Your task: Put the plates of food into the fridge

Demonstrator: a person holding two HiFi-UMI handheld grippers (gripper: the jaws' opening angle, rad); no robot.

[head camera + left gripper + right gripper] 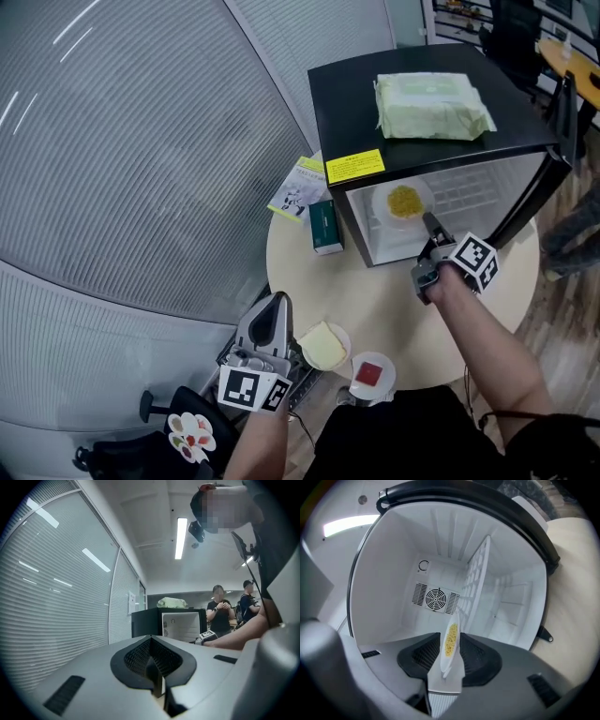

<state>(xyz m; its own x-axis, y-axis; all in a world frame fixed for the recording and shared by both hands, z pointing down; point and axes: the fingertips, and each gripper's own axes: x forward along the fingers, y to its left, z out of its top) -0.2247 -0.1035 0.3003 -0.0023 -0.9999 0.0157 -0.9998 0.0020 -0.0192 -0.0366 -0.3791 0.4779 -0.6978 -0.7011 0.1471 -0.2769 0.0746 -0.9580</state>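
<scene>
A small black fridge (pixel 422 103) stands open on the round cream table (pixel 394 300). Inside on its floor lies a white plate of yellow food (pixel 404 202). My right gripper (pixel 429 225) reaches into the fridge mouth. In the right gripper view the plate (pixel 451 641) shows edge-on between the jaws of that gripper (pixel 450 656), and the pads stand a little off its rim. Two more plates sit at the table's near edge, one with a pale yellow slab (pixel 325 347) and one with a red piece (pixel 371 373). My left gripper (pixel 278 302) is shut and empty beside them.
A green wrapped pack (pixel 431 105) lies on the fridge top. A green box (pixel 325 227) and a leaflet (pixel 298 189) lie left of the fridge. The fridge door (pixel 553 159) hangs open at the right. A wire shelf (pixel 476 581) and a fan grille (pixel 436 598) are inside. People stand behind the fridge (pixel 180 623).
</scene>
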